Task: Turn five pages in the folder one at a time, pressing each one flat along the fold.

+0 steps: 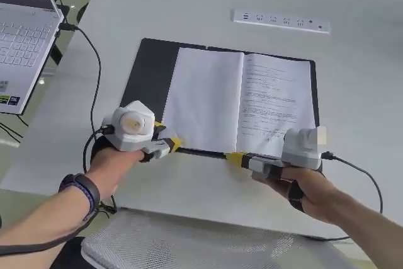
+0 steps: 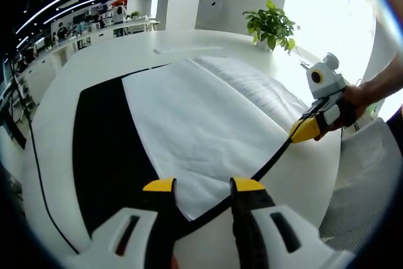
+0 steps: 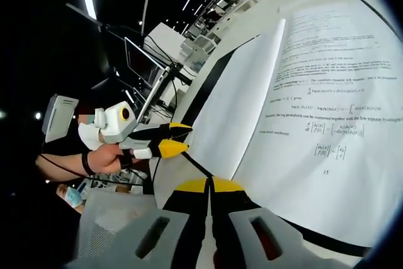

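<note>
A black folder (image 1: 148,74) lies open on the white table. A blank white page (image 1: 204,96) lies on its left half and a printed page (image 1: 274,102) on its right half. My left gripper (image 1: 171,145) is at the near left corner of the blank page. In the left gripper view it (image 2: 203,187) is open, with that page corner (image 2: 201,124) between the jaws. My right gripper (image 1: 234,159) sits at the folder's near edge by the fold. In the right gripper view it (image 3: 209,186) is shut, its tips just below the printed page (image 3: 327,92).
A laptop (image 1: 22,29) stands at the far left with a black cable (image 1: 96,74) running past the folder. A white power strip (image 1: 280,21) lies behind the folder. A mesh chair seat (image 1: 189,244) is below the table's near edge.
</note>
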